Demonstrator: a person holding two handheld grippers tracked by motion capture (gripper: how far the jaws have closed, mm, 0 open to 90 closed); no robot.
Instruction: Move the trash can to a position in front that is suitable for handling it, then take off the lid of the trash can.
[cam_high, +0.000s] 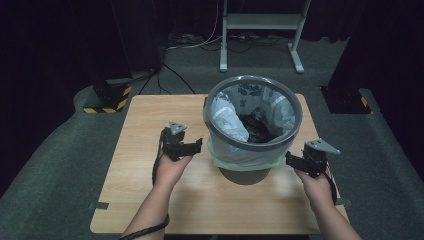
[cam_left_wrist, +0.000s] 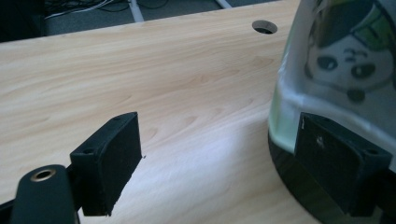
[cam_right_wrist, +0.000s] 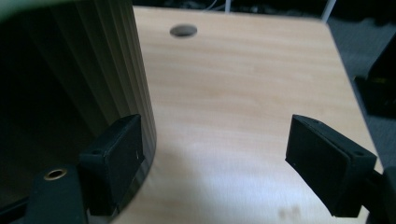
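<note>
A grey waste bin (cam_high: 252, 131) stands on my wooden desk (cam_high: 150, 165), toward the far right part of the top, lined with a pale printed bag (cam_high: 227, 117) whose greenish edge folds down over the rim and hangs around the outside. Something dark lies at the bottom of the bin, too dim to make out.

My left tongs (cam_high: 192, 146) sit just to the left of the bin, jaws spread wide with nothing between them. In the left gripper view one pad is right against the bag's hanging edge, near a panda face printed on it; whether it touches I cannot tell.

My right tongs (cam_high: 295, 161) are just to the right of the bin, also wide and empty. In the right gripper view one pad sits close against the ribbed wall (cam_right_wrist: 107, 70).
</note>
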